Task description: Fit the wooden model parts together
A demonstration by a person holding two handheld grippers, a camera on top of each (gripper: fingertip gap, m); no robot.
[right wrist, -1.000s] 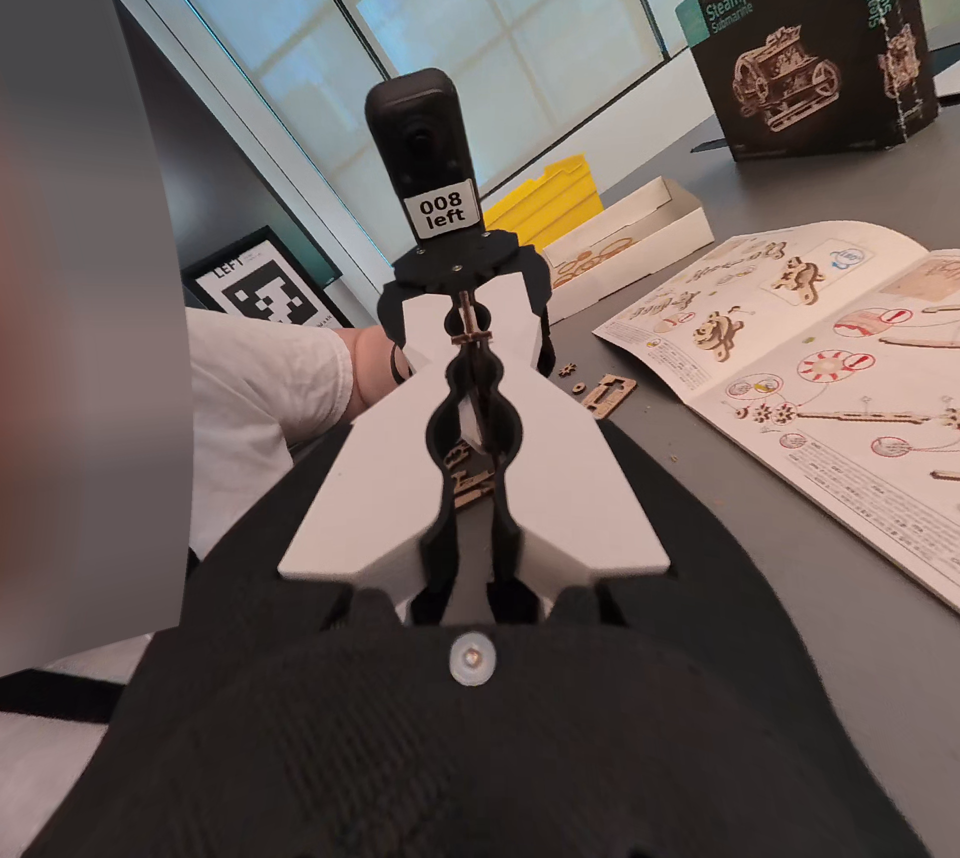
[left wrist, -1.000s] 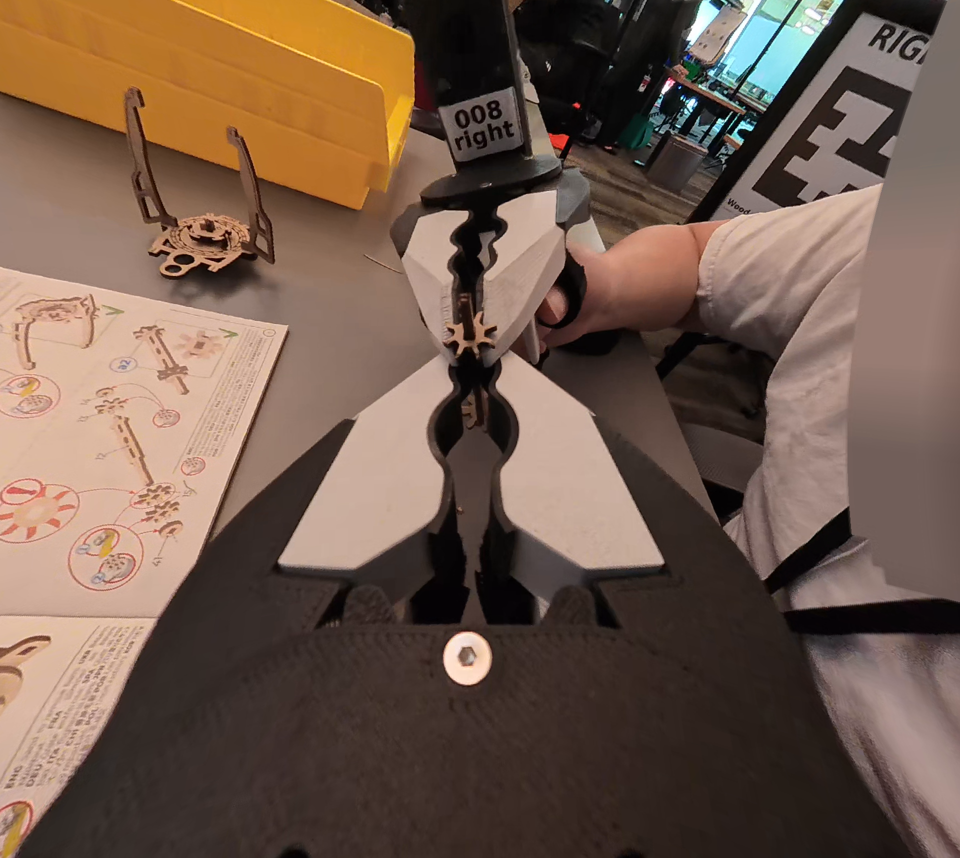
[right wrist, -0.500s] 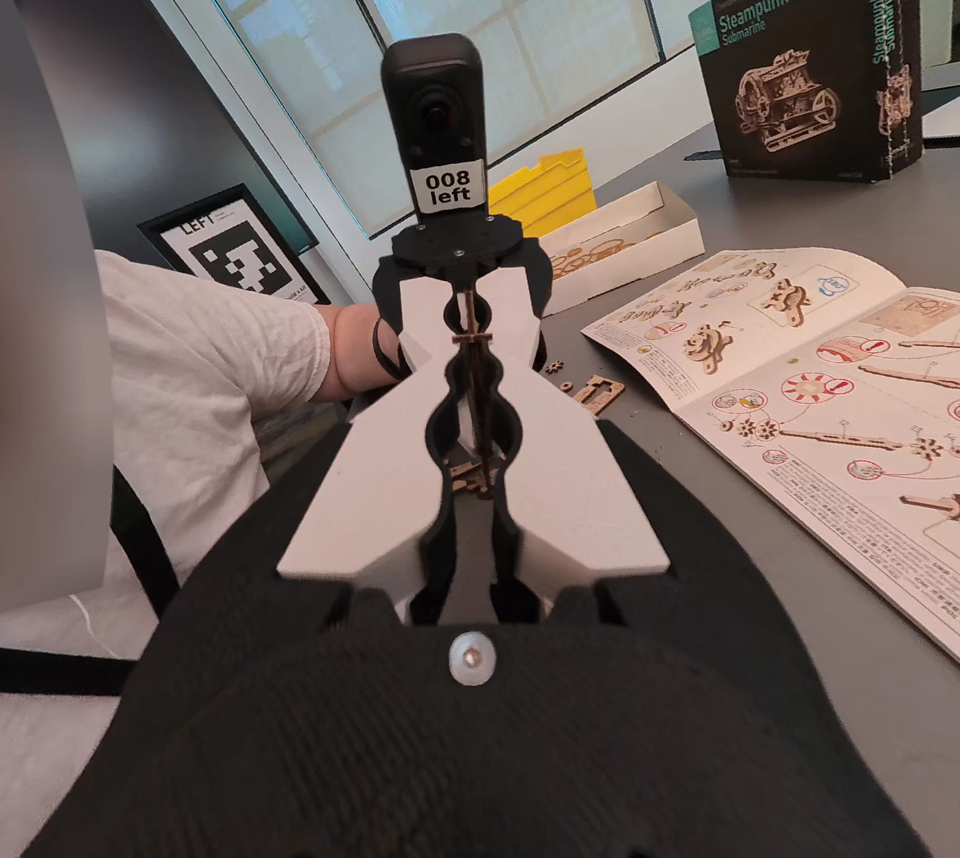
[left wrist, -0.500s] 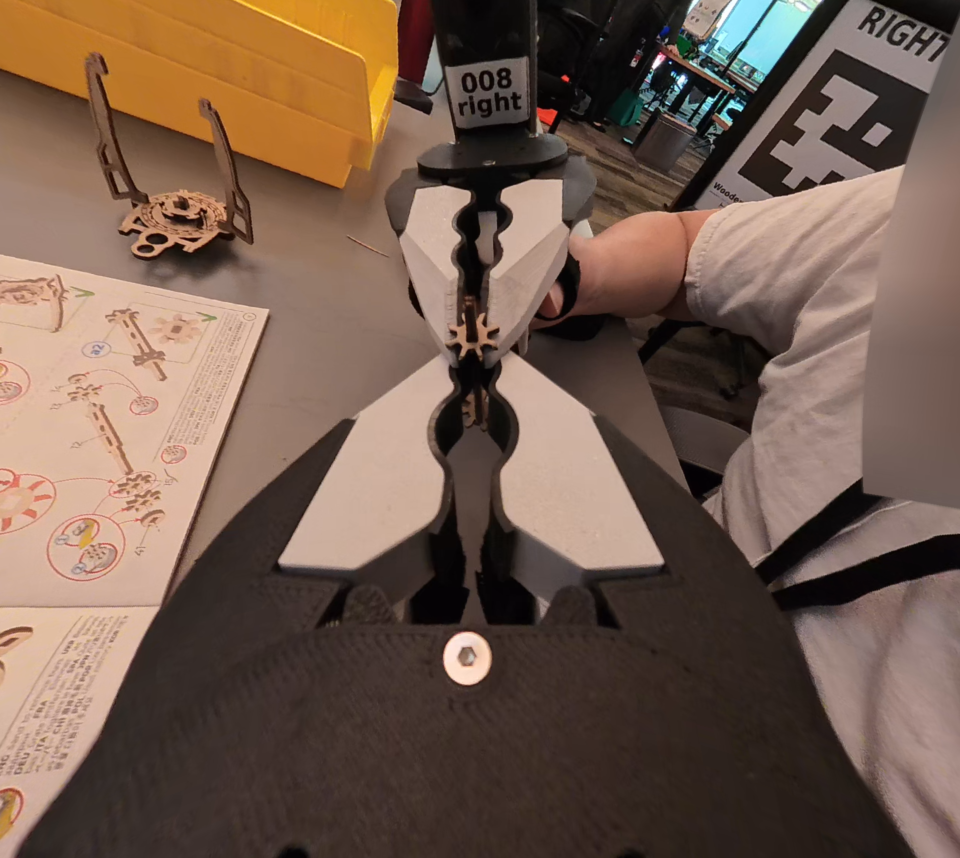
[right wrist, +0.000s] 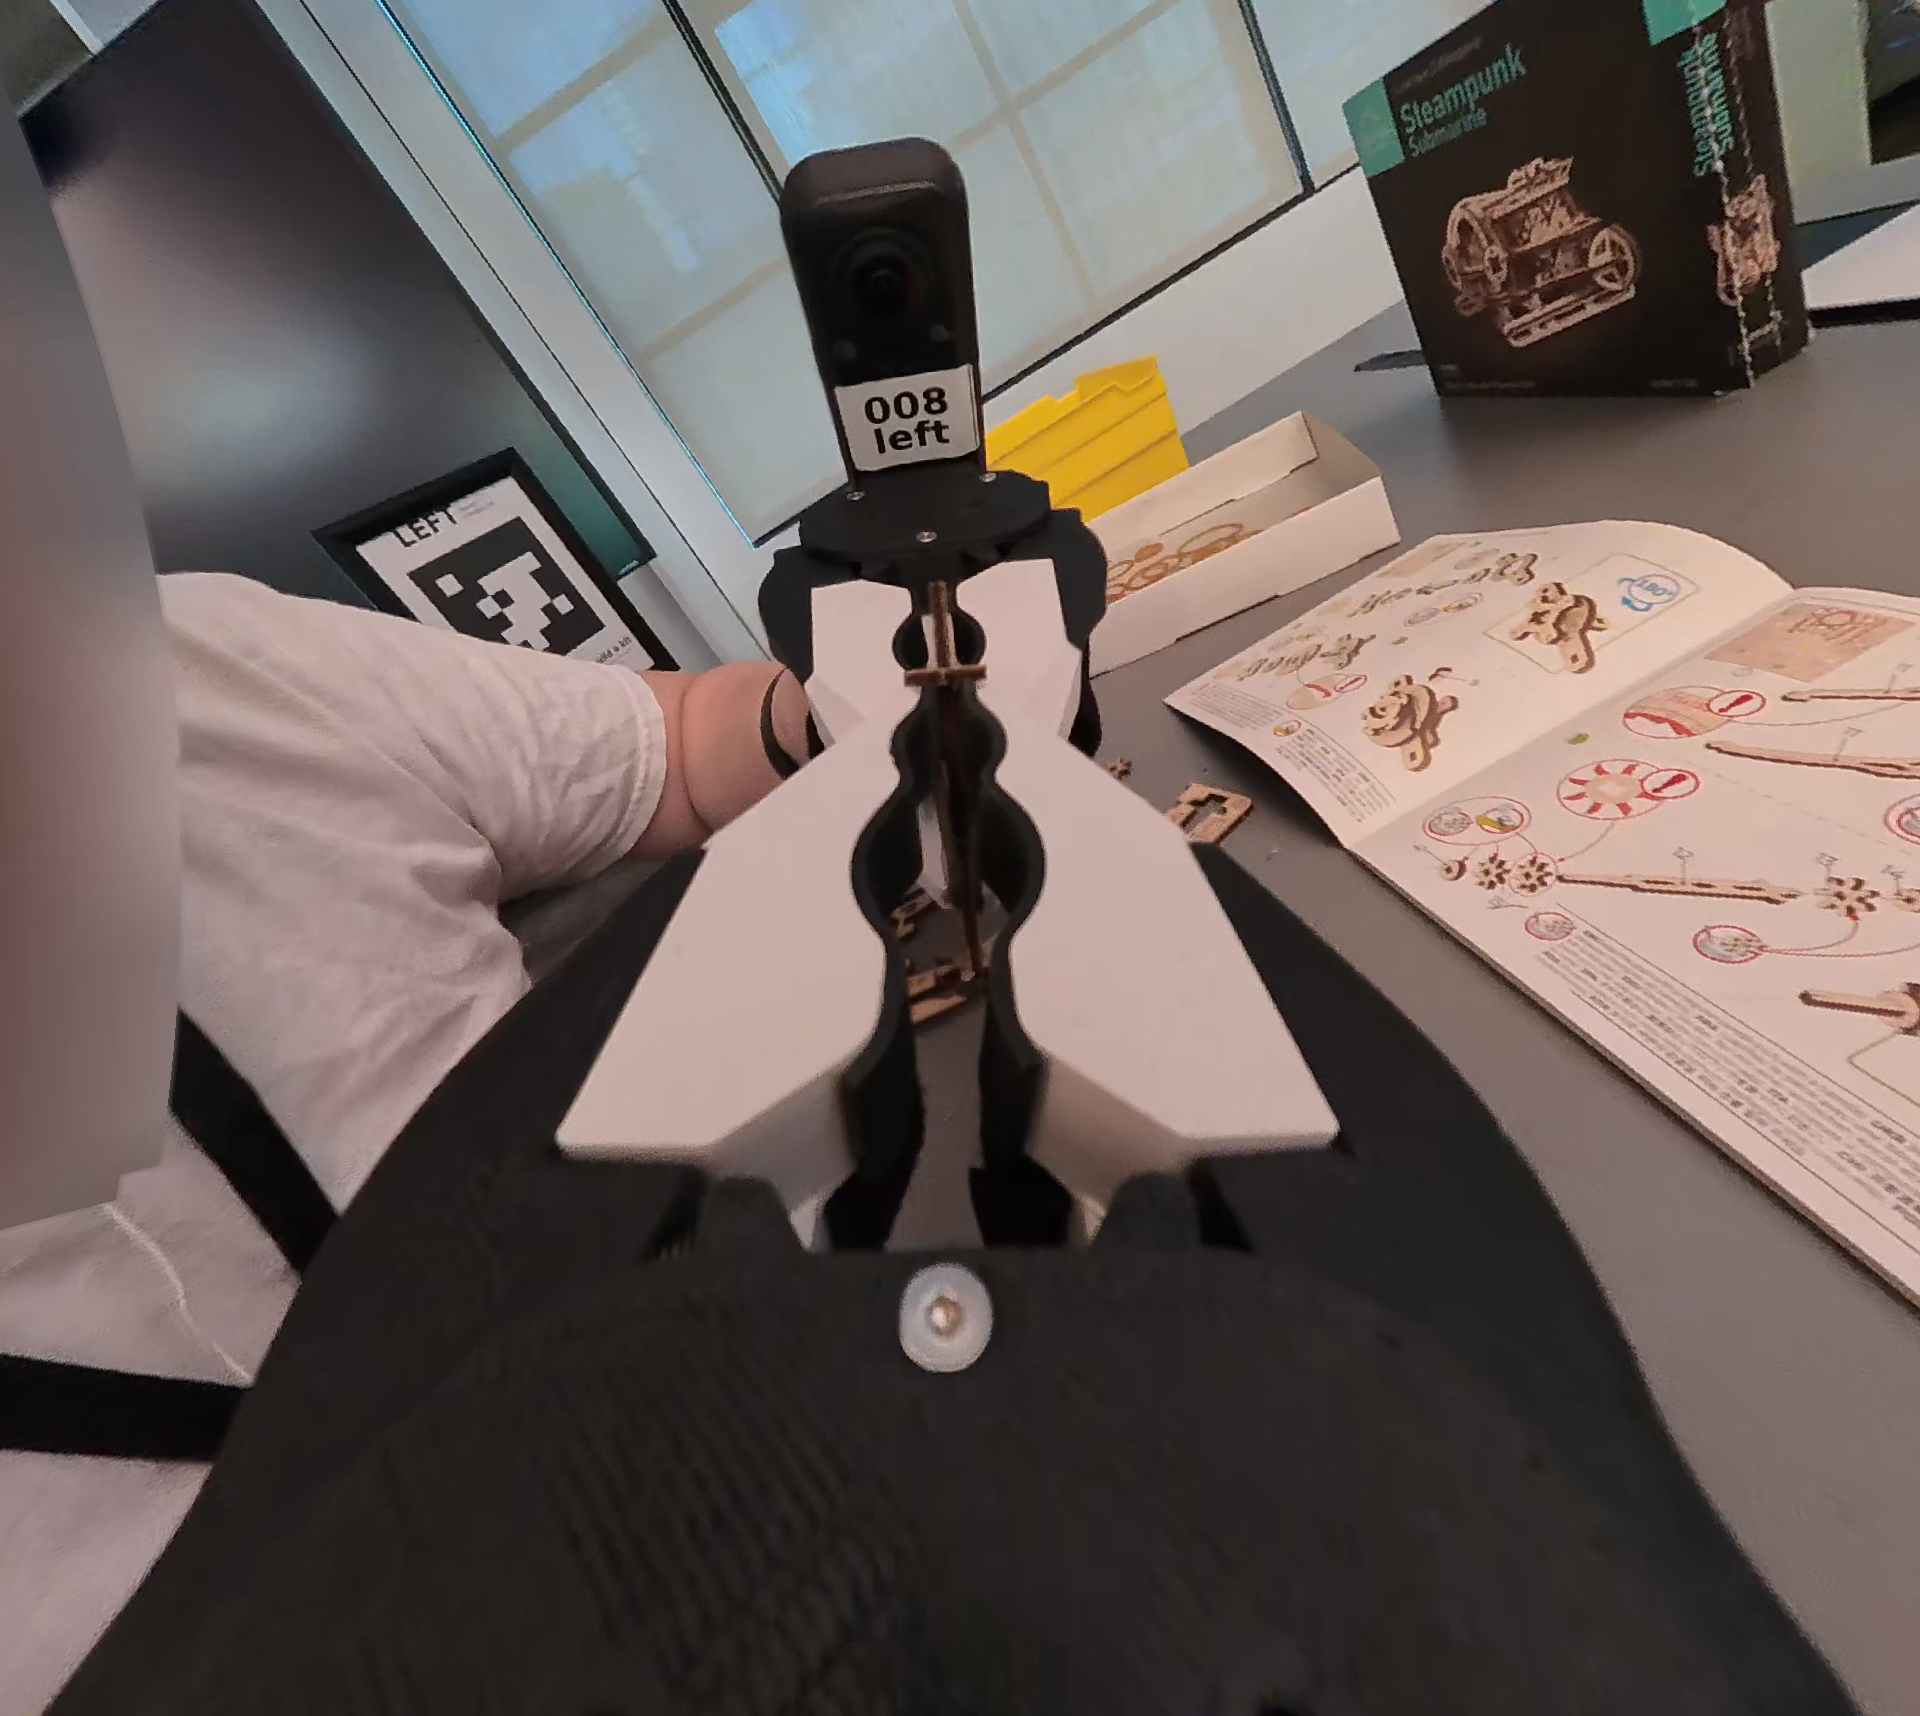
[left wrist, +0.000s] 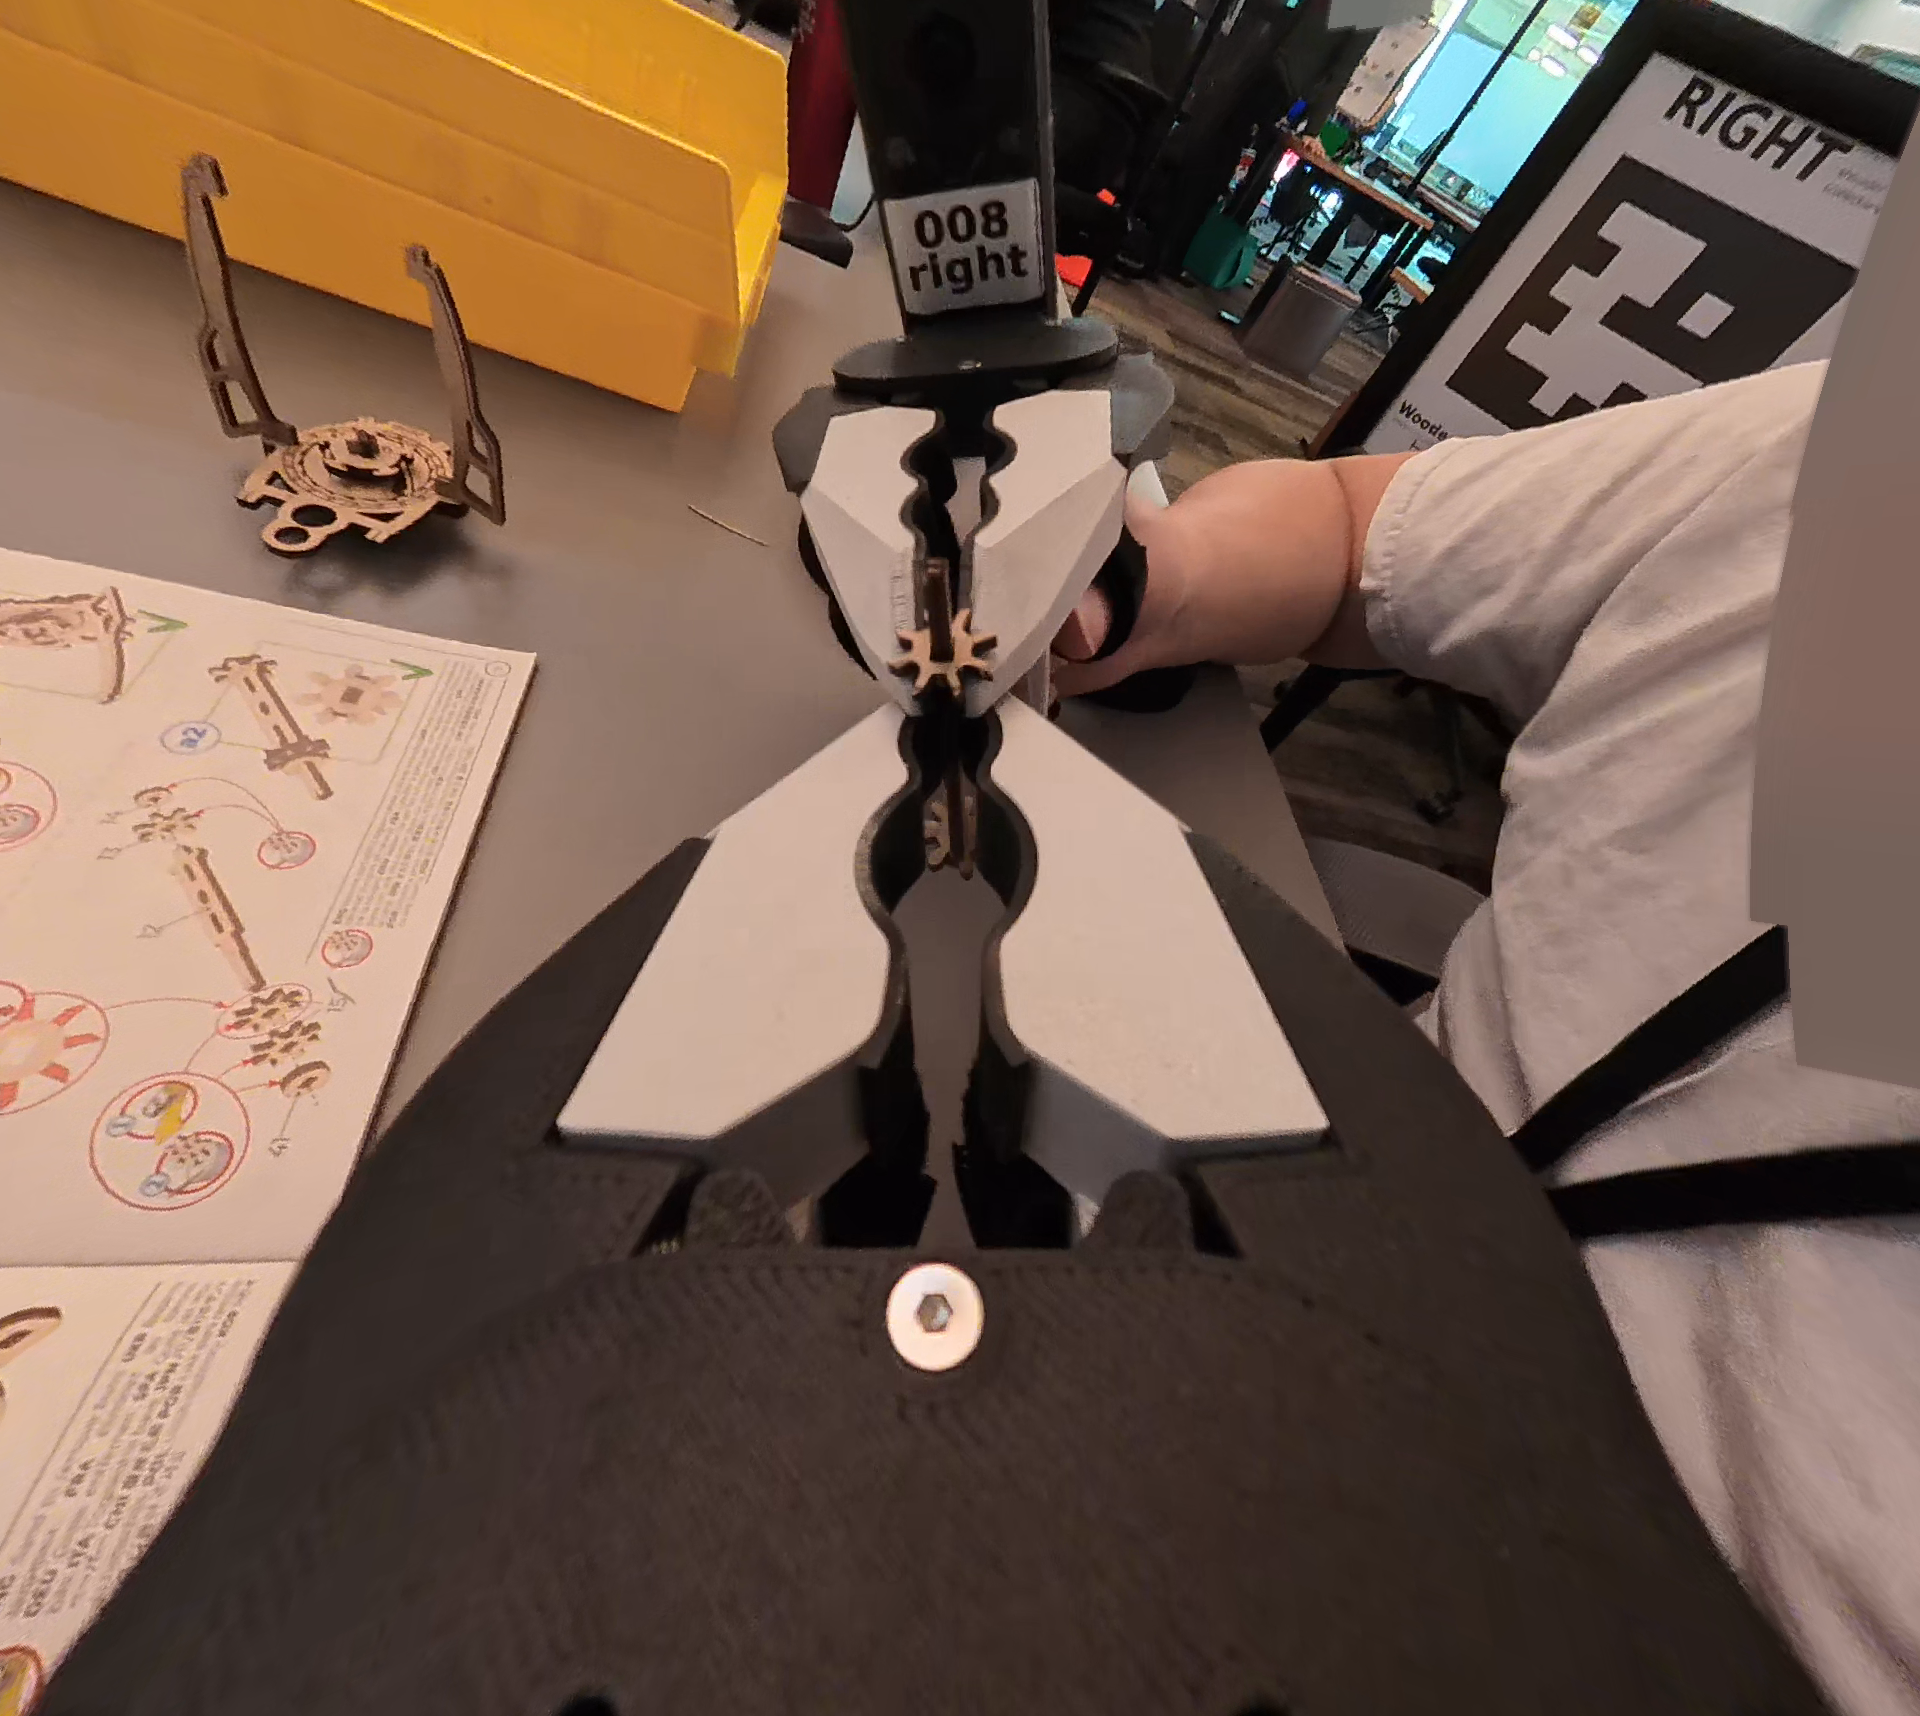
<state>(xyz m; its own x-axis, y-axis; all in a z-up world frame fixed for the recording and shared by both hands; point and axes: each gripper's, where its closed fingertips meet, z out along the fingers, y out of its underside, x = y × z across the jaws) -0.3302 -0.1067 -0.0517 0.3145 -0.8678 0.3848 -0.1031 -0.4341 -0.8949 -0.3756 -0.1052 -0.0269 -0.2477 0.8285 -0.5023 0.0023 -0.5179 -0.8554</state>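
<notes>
A thin wooden axle (right wrist: 954, 825) with a small wooden gear (left wrist: 945, 654) on it spans the gap between both grippers, which meet tip to tip above the grey table (left wrist: 623, 627). My left gripper (left wrist: 945, 721) is shut on one end of the axle (left wrist: 951, 825). My right gripper (right wrist: 940, 716) is shut on the other end, which runs back between its fingers. The gear sits at the fingertips and shows edge-on in the right wrist view (right wrist: 941, 675). In the left wrist view the right gripper (left wrist: 943, 692) faces me.
A partly built wooden assembly (left wrist: 353, 471) stands left of a yellow bin (left wrist: 416, 108). An open instruction booklet (right wrist: 1610, 835) lies on the table. A white tray of parts (right wrist: 1340, 513), a black kit box (right wrist: 1579, 212) and loose wooden pieces (right wrist: 1205, 809) are nearby. A person's arms hold the grippers. Spacing between my two grippers at the tips: around 4 cm. The partly built wooden assembly (left wrist: 353, 471) is about equally far from each gripper, around 20 cm.
Both grippers stay tip to tip on the axle and gear. The pair has tilted and shifted slightly over the table; the holds are unchanged.
</notes>
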